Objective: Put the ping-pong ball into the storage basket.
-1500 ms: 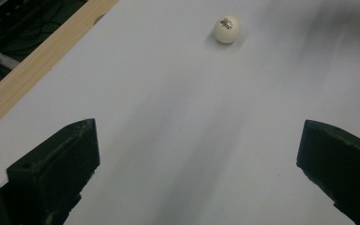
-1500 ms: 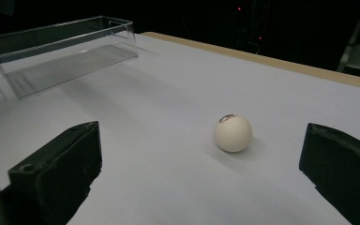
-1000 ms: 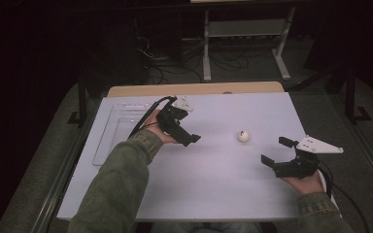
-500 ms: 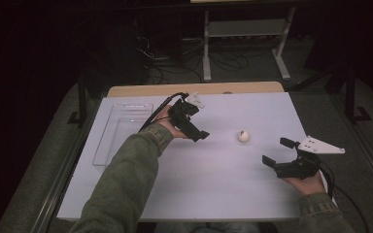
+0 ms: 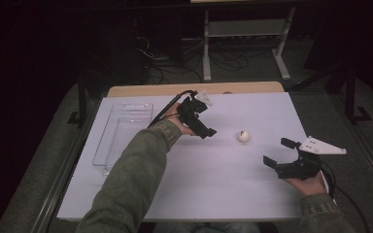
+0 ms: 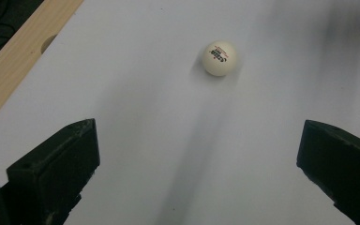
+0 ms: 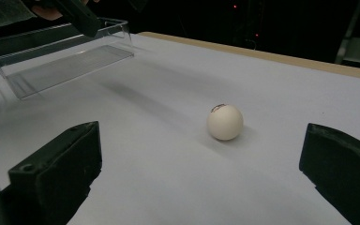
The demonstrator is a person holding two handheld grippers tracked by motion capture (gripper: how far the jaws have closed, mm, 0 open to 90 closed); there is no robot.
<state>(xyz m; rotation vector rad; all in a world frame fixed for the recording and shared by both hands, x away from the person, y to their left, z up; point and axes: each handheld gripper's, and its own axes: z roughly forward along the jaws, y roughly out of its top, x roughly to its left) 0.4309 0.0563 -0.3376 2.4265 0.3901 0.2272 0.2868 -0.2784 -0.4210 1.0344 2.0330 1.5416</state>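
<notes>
Left gripper (image 5: 205, 124) has slid toward the ball (image 5: 243, 136) mid-table, jaws apart and empty like the right gripper (image 5: 278, 152) near the right edge; ball looks light, hard, smooth, apt to roll, so pinch across its middle.

We count one white ball (image 5: 243, 136) on the worktop (image 5: 209, 189), at about three o'clock from centre. We count one clear plastic tray (image 5: 121, 133), at nine o'clock. We count two claws: the left claw (image 5: 200, 127) near twelve o'clock and the right claw (image 5: 278, 153) near four o'clock. We count two sleeved forearms.
</notes>
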